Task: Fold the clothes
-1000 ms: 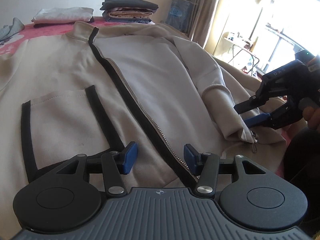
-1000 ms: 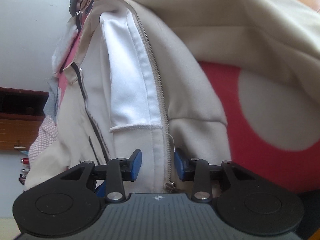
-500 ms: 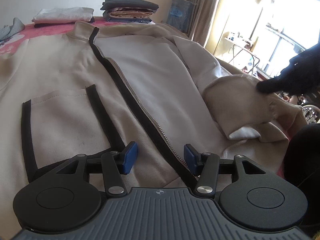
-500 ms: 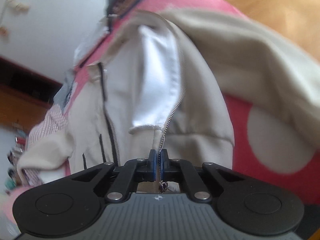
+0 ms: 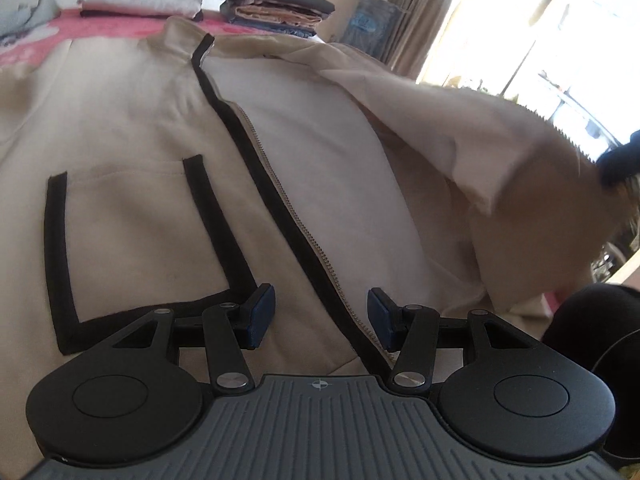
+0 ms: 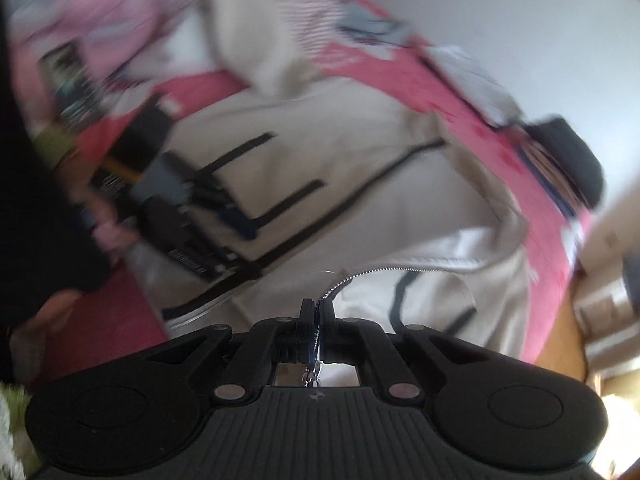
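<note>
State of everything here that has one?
Jacket: unzipped, spread on the bed, right front panel lifted.
Left gripper: open, empty, over the zipper.
Right gripper: shut on the jacket's zipper edge.
Clothes stacks: folded.

The left gripper (image 5: 321,318) fills the lower part of the left wrist frame: a dark grey ribbed base with a small crosshair mark at its top centre, 2 round black discs at the lower left and lower right, and black link arms with silver screws. Its 2 fingers (image 5: 262,310) end in dark blue pads. The right gripper (image 6: 318,312) has the same black build, ribbed base, discs and silver screws in the lower part of the right wrist frame.
</note>
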A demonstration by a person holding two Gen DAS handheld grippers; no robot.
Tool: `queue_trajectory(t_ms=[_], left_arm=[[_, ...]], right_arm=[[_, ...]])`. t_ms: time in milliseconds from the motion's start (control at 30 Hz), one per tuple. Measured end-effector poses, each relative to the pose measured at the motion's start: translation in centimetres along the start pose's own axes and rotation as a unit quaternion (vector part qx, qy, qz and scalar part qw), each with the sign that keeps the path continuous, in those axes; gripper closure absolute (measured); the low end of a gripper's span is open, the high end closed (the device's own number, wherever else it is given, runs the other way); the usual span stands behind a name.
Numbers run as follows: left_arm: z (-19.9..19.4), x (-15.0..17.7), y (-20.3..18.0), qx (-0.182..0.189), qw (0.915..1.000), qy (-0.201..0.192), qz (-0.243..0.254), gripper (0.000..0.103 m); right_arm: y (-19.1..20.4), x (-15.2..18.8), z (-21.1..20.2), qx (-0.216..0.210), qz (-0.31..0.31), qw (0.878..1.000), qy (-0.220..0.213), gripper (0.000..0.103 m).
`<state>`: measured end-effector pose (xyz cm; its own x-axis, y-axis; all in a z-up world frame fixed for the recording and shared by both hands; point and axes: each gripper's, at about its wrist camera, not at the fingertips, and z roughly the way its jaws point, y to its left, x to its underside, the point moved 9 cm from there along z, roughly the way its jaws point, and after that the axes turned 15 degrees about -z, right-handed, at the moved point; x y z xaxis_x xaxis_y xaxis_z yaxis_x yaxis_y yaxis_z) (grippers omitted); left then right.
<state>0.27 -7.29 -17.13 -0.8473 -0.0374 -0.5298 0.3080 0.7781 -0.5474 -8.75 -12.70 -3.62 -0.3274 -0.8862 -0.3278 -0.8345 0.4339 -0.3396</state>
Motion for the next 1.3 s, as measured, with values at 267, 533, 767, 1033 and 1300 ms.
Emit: queue_trajectory(t_ms=[267, 533, 767, 1033, 1300], left_arm=[[-1.9, -1.7, 3.1, 0.007, 0.996, -0.014, -0.088, 0.052], [-3.5, -2.9, 5.1, 0.006, 0.9927, -0.024, -0.118, 0.052], [-3.5, -2.8, 4.7, 0.002, 0.9947, -0.022, -0.1, 0.052], [-3.7, -2.4, 3.5, 0.007, 0.9979, -0.016, -0.062, 0.052], [-1.6, -1.6, -0.1, 0.004, 0.9998, -0.008, 0.016, 0.052]], right_arm=[[4.5, -1.9, 5.0, -0.121, -0.018, 0.993, 0.003, 0.102], [6.5, -1.8, 10.5, -0.171, 0.033, 0.985, 0.02, 0.102], [6.0, -1.0, 13.0, -0.222, 0.183, 0.958, -0.008, 0.094], [-0.5, 4.8, 9.0, -0.247, 0.469, 0.841, -0.11, 0.076], [-11.1, 9.8, 6.3, -0.107, 0.585, 0.786, -0.172, 0.075]])
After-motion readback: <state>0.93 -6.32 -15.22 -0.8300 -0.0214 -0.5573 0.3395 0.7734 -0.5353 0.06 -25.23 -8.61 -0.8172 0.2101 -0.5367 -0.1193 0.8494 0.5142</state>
